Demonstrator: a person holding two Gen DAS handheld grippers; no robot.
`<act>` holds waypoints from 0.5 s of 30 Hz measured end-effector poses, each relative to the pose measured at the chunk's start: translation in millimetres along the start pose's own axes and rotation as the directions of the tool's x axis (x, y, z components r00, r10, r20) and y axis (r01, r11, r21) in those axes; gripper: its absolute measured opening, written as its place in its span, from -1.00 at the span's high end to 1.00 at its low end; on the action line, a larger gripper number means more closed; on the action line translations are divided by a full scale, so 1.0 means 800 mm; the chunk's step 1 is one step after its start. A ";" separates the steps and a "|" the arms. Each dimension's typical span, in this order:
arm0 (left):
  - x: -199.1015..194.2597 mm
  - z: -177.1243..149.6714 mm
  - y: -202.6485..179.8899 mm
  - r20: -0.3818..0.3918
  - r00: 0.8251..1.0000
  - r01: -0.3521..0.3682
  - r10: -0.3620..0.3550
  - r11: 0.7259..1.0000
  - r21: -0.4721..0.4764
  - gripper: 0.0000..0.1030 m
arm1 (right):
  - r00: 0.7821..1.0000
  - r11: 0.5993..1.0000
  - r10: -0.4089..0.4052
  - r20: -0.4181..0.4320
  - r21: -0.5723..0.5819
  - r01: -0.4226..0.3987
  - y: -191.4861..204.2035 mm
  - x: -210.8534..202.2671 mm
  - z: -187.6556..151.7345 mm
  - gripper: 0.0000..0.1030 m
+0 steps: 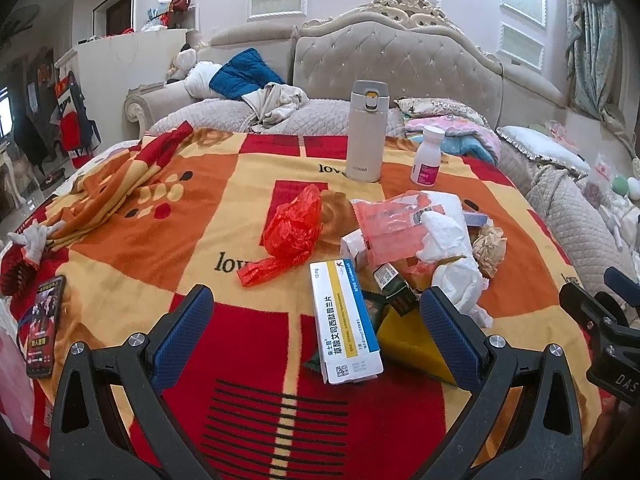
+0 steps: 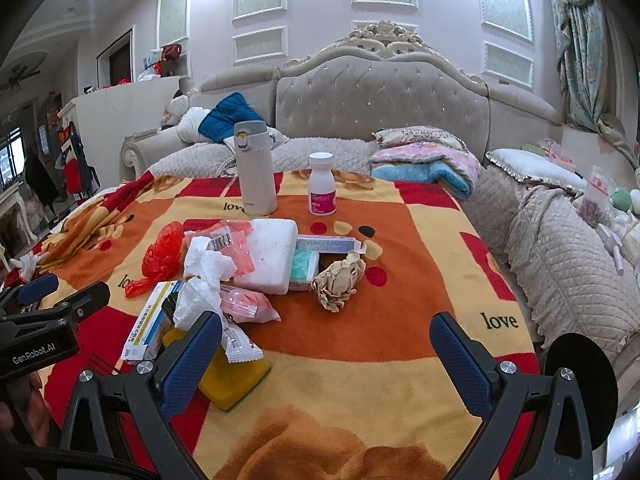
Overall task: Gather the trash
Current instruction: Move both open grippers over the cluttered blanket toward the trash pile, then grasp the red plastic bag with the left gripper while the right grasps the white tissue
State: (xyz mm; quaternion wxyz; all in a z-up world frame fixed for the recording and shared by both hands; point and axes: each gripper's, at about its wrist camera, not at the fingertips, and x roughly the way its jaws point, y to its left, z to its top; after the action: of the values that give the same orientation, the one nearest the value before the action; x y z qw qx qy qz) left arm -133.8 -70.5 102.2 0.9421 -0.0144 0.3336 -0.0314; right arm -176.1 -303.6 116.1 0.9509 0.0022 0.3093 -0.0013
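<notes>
both hand-held tools hover over a bed covered by a red, orange and yellow blanket (image 1: 248, 360) printed with "love". the left gripper (image 1: 316, 320) has its blue-padded fingers spread wide and holds nothing; the near end of a white, blue and yellow medicine box (image 1: 346, 320) lies between them without touching either pad. the right gripper (image 2: 326, 354) is likewise spread wide and empty, its left finger just in front of a yellow sponge (image 2: 236, 380) and a white snack wrapper (image 2: 240, 344). the trash sits heaped in the middle of the blanket: a crumpled red plastic bag (image 1: 294, 228) on the left of the pile, a pink plastic pouch (image 1: 394, 228), wadded white tissue (image 1: 452, 256), a white foam block (image 2: 270, 256), and a crumpled brown paper ball (image 2: 340, 280) on the right side. farther off, a beige thermos (image 1: 366, 132) stands upright, with a white pill bottle (image 1: 427, 156) bearing a pink label just to its right. a phone (image 1: 42, 326) lies on the near left edge of the blanket.
</notes>
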 end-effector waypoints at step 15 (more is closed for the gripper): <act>0.019 -0.004 0.013 -0.063 0.998 0.021 -0.021 1.000 0.007 -1.00 | 0.994 0.999 0.053 -0.097 0.012 -0.052 -0.006 0.032 -0.014 -1.00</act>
State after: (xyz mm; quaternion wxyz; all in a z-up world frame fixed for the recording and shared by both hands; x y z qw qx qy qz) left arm -123.6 -61.5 90.0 0.9308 -0.0131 0.3628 -0.0430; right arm -161.7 -308.4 91.8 0.9345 0.0146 0.3549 0.0222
